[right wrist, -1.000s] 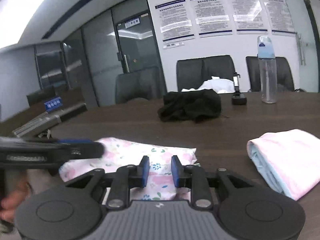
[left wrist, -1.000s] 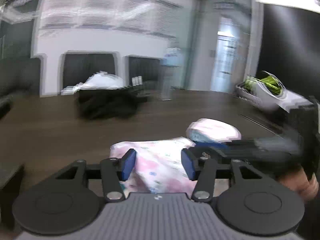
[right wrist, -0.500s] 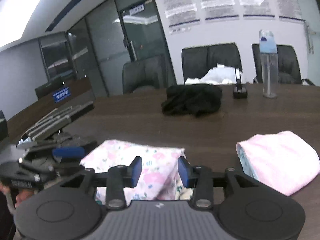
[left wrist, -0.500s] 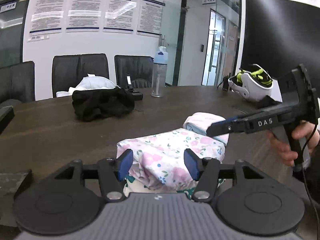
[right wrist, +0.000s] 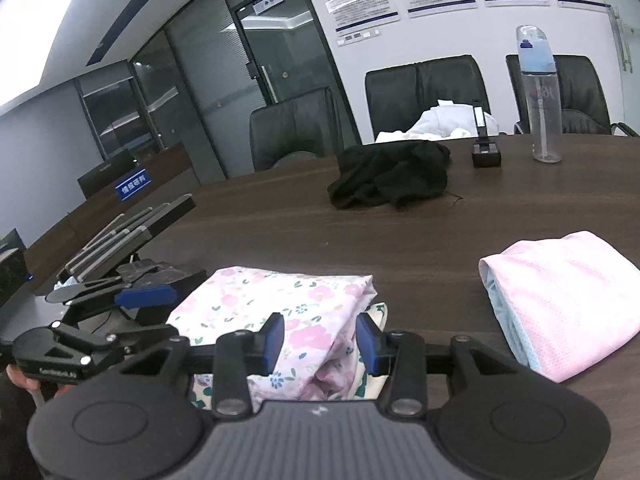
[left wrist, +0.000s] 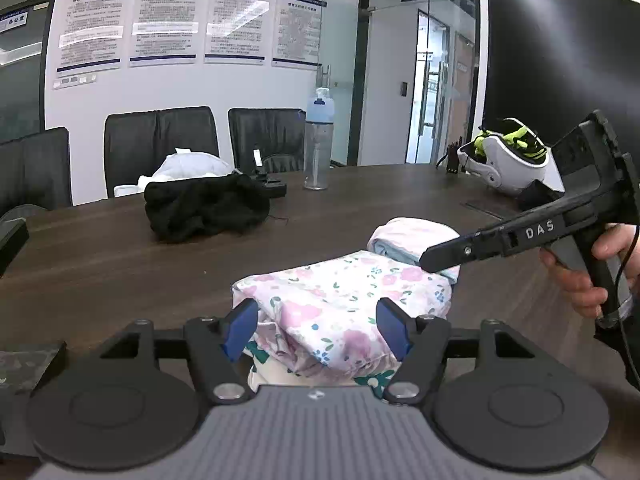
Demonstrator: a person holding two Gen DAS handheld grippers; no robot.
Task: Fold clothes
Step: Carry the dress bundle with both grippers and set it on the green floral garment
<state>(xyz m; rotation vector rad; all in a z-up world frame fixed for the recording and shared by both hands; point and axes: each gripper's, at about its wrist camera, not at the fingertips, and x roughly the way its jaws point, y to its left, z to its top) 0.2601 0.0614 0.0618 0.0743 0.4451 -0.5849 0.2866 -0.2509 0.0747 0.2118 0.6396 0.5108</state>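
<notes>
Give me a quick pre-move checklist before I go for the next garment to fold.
1. Floral garment folded into a compact bundle: ok.
2. Left gripper open, pads apart around the bundle: ok.
3. Right gripper open, nothing pinched: ok.
4. Pink garment folded, lying apart from the floral one: ok.
5. Black garment still crumpled, path across the table free: ok.
6. Floral bundle's underside layers aligned: cannot tell.

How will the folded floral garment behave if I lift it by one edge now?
Probably floppy: the floral garment is thin, creased cloth, so the fold may fall open. Likely light. Its loose layers bulge between the open left gripper, so pinching one layer could peel it off.
</notes>
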